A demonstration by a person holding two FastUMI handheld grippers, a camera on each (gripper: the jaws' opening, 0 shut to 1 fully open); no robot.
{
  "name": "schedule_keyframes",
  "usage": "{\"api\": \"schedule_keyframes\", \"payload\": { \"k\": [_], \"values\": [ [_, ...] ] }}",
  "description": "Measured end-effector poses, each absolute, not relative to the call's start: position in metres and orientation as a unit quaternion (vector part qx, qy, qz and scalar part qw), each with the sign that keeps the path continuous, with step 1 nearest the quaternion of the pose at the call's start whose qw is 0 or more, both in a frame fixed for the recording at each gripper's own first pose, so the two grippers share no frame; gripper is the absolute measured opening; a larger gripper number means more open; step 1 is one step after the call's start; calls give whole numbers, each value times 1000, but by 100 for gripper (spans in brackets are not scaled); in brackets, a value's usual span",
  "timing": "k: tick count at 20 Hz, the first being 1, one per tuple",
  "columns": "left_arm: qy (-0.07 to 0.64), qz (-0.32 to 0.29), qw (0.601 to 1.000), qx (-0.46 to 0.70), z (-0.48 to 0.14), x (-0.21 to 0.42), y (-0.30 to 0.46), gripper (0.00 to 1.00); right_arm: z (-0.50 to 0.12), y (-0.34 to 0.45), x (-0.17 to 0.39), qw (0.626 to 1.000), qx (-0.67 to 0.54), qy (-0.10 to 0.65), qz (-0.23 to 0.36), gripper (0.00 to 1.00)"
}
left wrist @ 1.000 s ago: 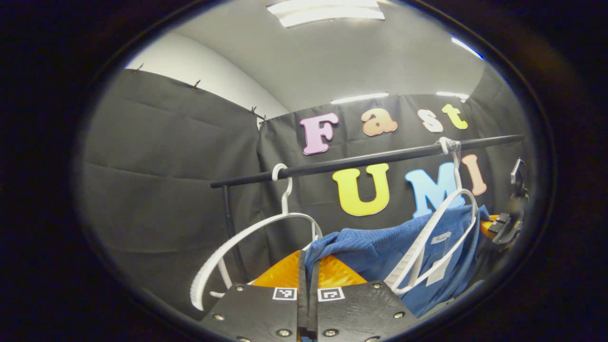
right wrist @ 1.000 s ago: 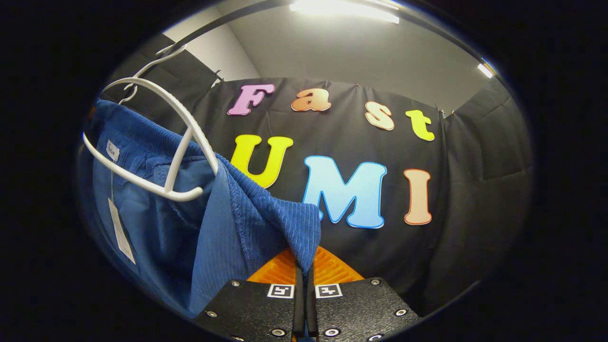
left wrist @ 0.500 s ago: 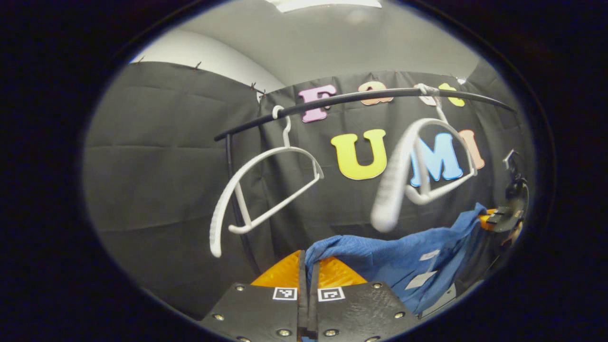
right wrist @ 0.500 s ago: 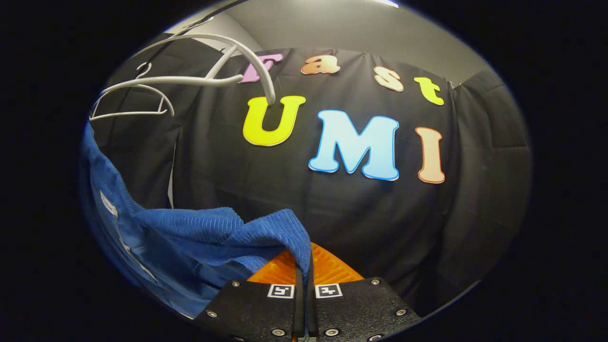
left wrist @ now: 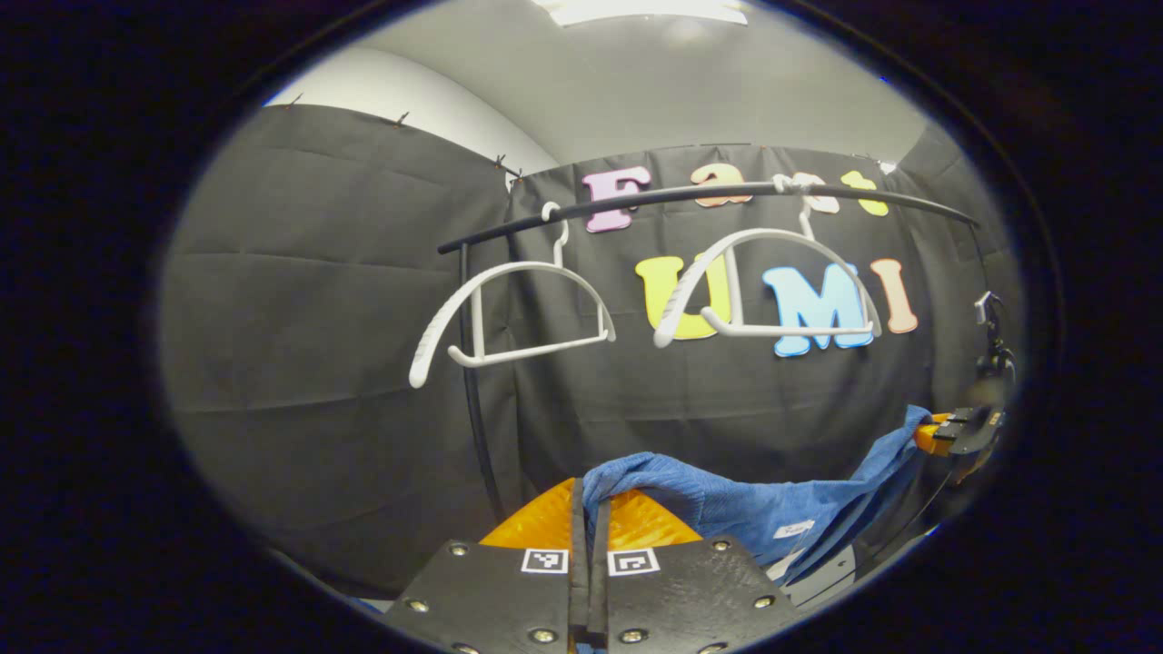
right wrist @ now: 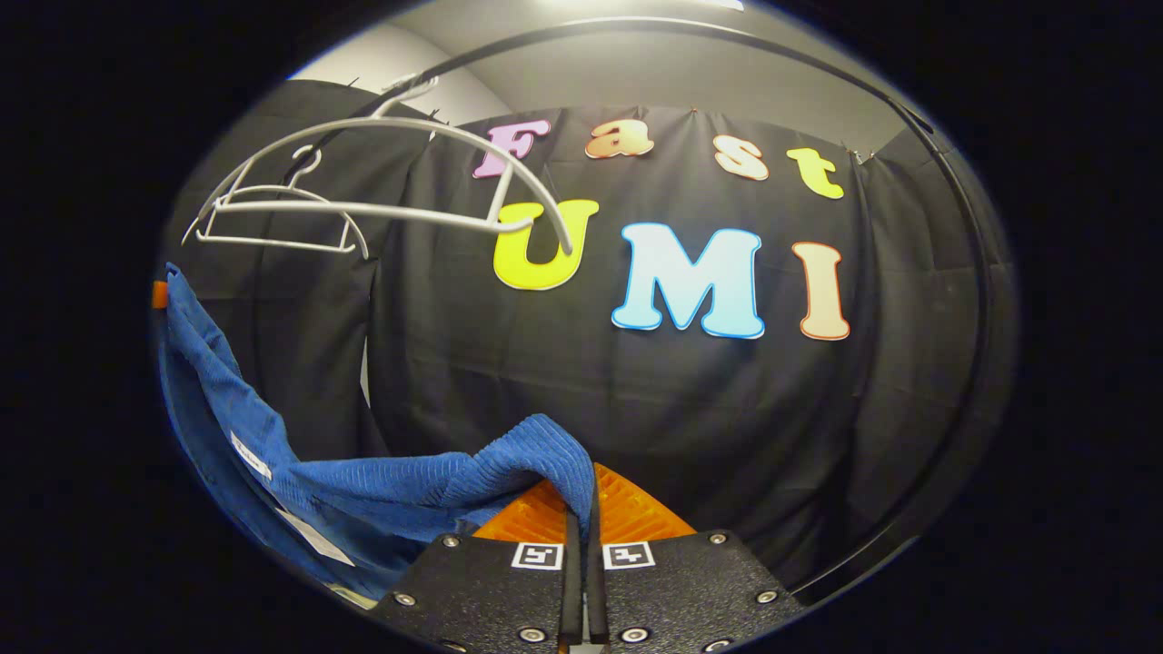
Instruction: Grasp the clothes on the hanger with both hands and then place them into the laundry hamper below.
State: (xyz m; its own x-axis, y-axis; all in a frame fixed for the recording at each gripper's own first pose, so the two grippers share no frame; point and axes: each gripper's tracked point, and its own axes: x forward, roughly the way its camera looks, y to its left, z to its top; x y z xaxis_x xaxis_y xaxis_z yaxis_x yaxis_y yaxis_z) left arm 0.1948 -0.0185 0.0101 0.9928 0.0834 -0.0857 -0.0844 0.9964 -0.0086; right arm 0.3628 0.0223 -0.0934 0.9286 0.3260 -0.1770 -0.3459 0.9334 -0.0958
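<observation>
A blue ribbed garment (left wrist: 754, 504) hangs stretched between my two grippers, off its hanger. In the left gripper view my left gripper (left wrist: 589, 495) is shut on one end of the cloth. The cloth runs right to the other gripper (left wrist: 954, 434) at the far right edge. In the right gripper view my right gripper (right wrist: 581, 495) is shut on the other end of the blue garment (right wrist: 363, 481), which sags to the left with white tags showing. The bare white hanger (left wrist: 768, 286) that held it hangs on the black rail (left wrist: 709, 195) above.
A second bare white hanger (left wrist: 509, 309) hangs further left on the same rail, beside the rail's upright post (left wrist: 477, 391). In the right gripper view both hangers (right wrist: 382, 200) are at the upper left. The hamper is hidden below.
Both grippers have moved down with the garment, which slid off the hanger a second ago. The freed hanger has swung back and now hangs level on the rail.
</observation>
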Motion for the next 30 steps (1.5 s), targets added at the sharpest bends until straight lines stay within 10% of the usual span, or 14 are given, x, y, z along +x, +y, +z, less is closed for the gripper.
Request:
{"api": "schedule_keyframes", "payload": {
  "k": [15,30],
  "values": [
    [19,-135,989,-64,57,82,-112,1,-14,77,172,975,-19,45,217,2],
    [201,-140,969,-32,-159,77,-153,3,-215,112,98,938,-53,246,238,2]
  ]
}}
